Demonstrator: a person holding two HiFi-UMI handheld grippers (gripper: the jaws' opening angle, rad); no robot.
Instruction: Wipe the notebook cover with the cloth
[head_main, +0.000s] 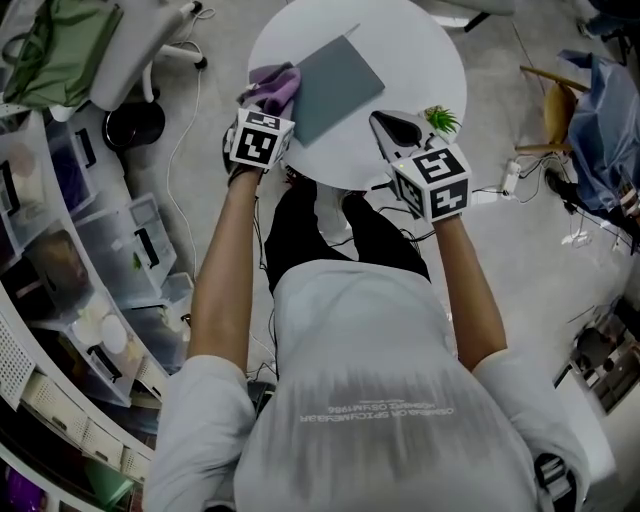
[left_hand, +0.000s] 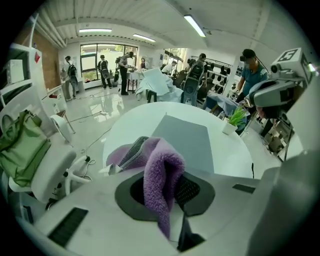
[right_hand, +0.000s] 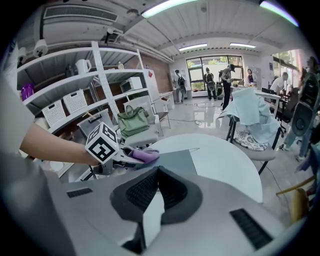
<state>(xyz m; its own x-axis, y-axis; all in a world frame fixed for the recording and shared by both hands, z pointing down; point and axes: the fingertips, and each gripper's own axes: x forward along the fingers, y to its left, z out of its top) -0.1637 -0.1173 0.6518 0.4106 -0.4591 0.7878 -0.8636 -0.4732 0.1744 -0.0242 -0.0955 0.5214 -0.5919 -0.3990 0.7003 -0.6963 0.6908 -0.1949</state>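
Note:
A grey notebook (head_main: 335, 85) lies flat on the round white table (head_main: 420, 60). A purple fluffy cloth (head_main: 276, 87) rests against the notebook's left edge. My left gripper (head_main: 264, 103) is shut on that cloth, and a fold of the cloth (left_hand: 161, 177) is pinched between its dark pads in the left gripper view, with the notebook (left_hand: 184, 141) just beyond. My right gripper (head_main: 393, 126) hovers over the table's near right part, beside the notebook, shut on nothing. In the right gripper view the cloth (right_hand: 145, 155) touches the notebook (right_hand: 176, 161) ahead of the right gripper (right_hand: 157, 175).
A small potted plant (head_main: 441, 119) stands on the table right of my right gripper. A white office chair (head_main: 130, 50) with a green bag (head_main: 60, 50) sits at the left. Storage bins and shelving (head_main: 90, 300) line the left side. Cables cross the floor.

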